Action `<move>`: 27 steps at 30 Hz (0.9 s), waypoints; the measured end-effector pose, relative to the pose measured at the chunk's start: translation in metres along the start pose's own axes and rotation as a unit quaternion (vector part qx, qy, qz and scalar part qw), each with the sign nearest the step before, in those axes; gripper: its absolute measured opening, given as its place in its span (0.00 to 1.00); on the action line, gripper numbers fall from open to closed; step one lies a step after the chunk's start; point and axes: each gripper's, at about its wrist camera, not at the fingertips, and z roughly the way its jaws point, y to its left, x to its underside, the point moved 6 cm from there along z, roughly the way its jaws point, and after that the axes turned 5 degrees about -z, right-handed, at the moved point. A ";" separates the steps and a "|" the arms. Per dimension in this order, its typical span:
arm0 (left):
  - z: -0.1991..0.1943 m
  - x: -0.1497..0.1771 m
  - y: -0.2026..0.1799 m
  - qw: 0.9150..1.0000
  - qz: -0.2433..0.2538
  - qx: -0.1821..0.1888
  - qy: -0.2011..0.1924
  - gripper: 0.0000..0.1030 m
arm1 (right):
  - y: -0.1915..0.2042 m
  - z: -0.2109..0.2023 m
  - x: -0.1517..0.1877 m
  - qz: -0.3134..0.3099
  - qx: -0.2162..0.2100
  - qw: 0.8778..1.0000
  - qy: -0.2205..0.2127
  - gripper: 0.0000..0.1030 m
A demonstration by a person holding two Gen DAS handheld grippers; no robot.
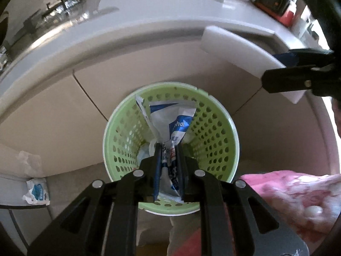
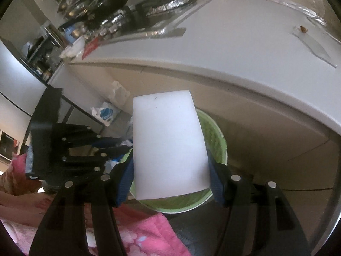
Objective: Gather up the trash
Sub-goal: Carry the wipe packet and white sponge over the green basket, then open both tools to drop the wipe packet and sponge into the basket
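Note:
A green perforated bin stands on the floor against the cabinet. My left gripper is shut on a crumpled blue-and-white wrapper and holds it over the bin's mouth. My right gripper is shut on a white foam block held above the bin. The block and right gripper also show at the upper right of the left wrist view. The left gripper shows at the left of the right wrist view.
A white counter runs above the beige cabinet doors. Another blue-and-white wrapper lies at the cabinet's foot, also in the right wrist view. Pink cloth is at the lower right. A stove with foil and pans sits further back.

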 end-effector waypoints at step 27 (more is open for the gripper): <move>-0.030 -0.015 0.039 0.997 -0.054 -0.035 -0.046 0.76 | -0.003 0.036 0.013 -0.004 0.020 0.998 0.053 0.61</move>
